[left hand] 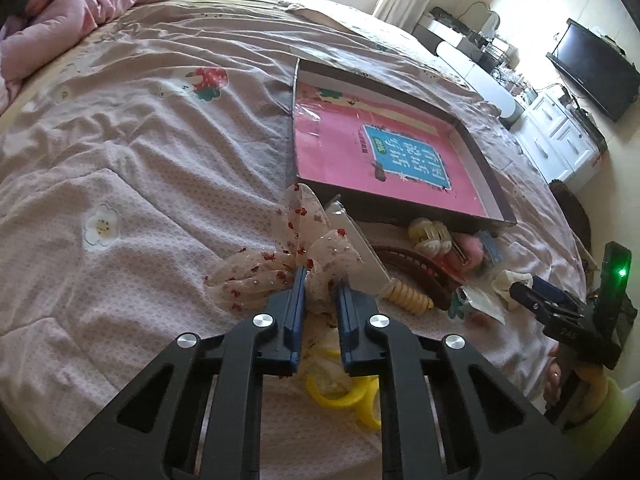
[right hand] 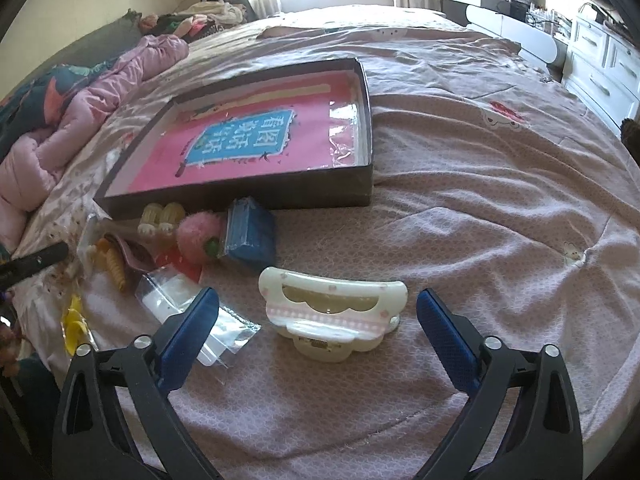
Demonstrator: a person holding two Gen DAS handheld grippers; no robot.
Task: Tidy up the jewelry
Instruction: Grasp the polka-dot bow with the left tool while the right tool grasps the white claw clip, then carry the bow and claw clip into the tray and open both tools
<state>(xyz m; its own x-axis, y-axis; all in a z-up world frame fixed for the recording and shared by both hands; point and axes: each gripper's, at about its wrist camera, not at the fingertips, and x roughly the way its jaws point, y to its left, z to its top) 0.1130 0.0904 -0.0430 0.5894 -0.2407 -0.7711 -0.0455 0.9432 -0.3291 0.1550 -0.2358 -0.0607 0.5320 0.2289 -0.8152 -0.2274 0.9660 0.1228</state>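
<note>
The left gripper (left hand: 318,284) pinches a sheer bow (left hand: 298,256) just before the tray (left hand: 486,178); that flimsy fabric could slip free. The right gripper (right hand: 318,312) is spread around the white claw clip (right hand: 332,314) on the bedspread (right hand: 480,220); closing off-centre might skid it.

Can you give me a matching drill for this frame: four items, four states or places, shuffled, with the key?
Items:
1. sheer bow
2. white claw clip
3. blue pouch
4. shallow box

States or places:
A. lies just in front of the box wall
B. between the wide-open fingers of the right gripper
C. pinched by the left gripper
D. pink printed sheet inside

Pairs: 1-C, 2-B, 3-A, 4-D
</note>
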